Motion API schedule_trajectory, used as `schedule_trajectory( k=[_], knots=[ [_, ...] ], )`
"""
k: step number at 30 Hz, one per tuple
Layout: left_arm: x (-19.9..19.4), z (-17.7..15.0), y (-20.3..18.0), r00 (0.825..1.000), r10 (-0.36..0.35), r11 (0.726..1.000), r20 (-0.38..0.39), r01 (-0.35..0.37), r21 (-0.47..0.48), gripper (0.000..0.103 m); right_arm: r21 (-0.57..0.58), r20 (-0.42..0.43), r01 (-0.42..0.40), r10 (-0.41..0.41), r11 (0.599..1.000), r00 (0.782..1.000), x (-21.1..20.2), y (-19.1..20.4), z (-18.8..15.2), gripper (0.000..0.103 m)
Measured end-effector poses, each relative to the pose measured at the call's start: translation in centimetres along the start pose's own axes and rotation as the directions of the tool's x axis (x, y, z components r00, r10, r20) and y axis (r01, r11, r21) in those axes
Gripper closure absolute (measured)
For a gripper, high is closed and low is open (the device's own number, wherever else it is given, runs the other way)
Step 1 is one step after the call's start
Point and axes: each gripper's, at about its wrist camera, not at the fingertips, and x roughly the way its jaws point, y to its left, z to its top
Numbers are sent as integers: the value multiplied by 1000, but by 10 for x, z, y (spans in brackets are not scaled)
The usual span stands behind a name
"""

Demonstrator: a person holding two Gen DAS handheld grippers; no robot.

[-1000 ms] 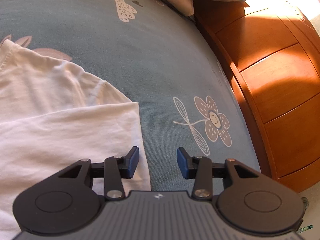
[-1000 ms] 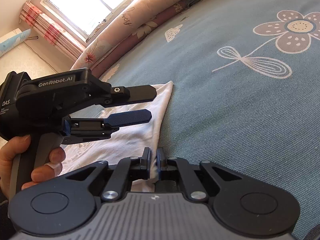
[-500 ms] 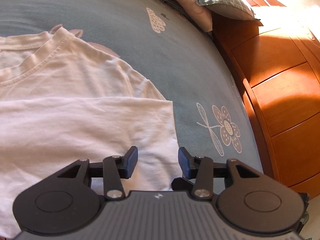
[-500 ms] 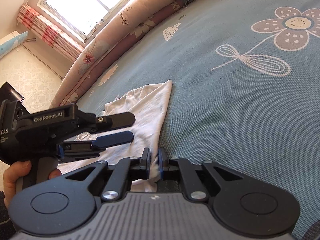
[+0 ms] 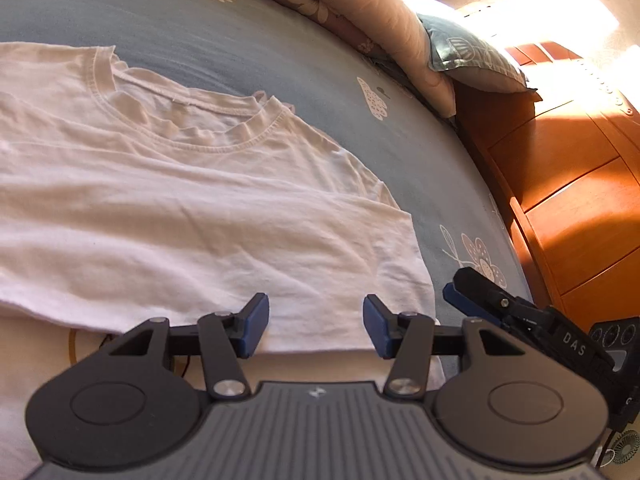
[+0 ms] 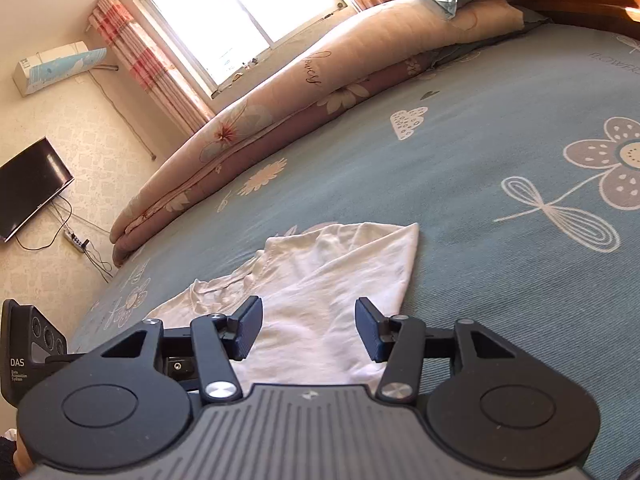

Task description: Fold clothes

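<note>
**White tee half folded on the bed, both claws wide open**

No baskets or boxes anywhere in these shots, so it's just the shirt on the bed. The white T-shirt [image 5: 192,200] lies flat on the blue flowered bedsheet [image 5: 320,80] and fills the left and middle of the left wrist view. Its ribbed collar [image 5: 248,136] sits toward the upper left, and the lower part of the shirt is folded up over the body, leaving a straight folded edge running across near the bottom of the frame. In the right wrist view the same shirt shows in the lower middle, with one corner pointing to the centre of the frame.

The left claw [image 5: 315,326] has its fingers well apart and grips nothing. It hangs low over the near edge of the shirt, pointing along the cloth toward the collar. The right claw [image 6: 308,330] is spread just as wide and also empty, angled over the right-hand part of the shirt. You can spot it in the left view too, poking in at the lower right just beside the shirt's corner, with "DAS" printed on its body.

Background stuff: a rolled pink quilt [image 6: 280,92] along the far edge of the bed, a pillow [image 5: 476,56] in the upper right, and an orange wooden headboard [image 5: 568,184] down the right side. The window [image 6: 244,16] sits top centre in the right view.
</note>
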Motion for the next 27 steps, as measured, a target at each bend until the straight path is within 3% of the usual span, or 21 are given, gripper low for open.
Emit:
schedule_trajectory(
  k=[5,9,13,15,17,19,21,24,26,27],
  knots=[
    [-41,5,28,992,29,999,125,-27,-17,48,-30,-77,0,-3,1000,997,24,14,-11,45],
    [-77,11,53,971,74,997,226,-68,-34,46,-43,-117,24,-29,999,993,33,16,-20,44],
    [-128,23,87,910,206,978,358,-186,-90,49,-31,-117,15,-18,999,993,33,14,-22,42],
    [-152,29,109,881,258,965,398,-213,-153,64,-36,-116,15,-19,999,993,35,14,-23,41],
    [-166,28,134,889,251,958,384,-171,-230,66,-47,-115,17,-22,999,993,36,15,-23,41],
    [-167,23,155,909,221,950,353,-119,-287,66,-54,-116,18,-24,998,993,37,16,-23,41],
    [-160,18,170,917,227,941,329,-119,-318,65,-58,-114,19,-25,998,993,36,16,-23,40],
    [-149,20,187,889,325,916,324,-211,-341,67,-63,-113,20,-27,998,993,37,16,-24,40],
    [-152,26,199,864,376,890,333,-237,-391,81,-64,-112,19,-26,998,993,37,16,-24,40],
    [-154,28,203,855,389,884,342,-242,-400,81,-63,-111,18,-25,998,993,37,16,-24,40]
  ],
)
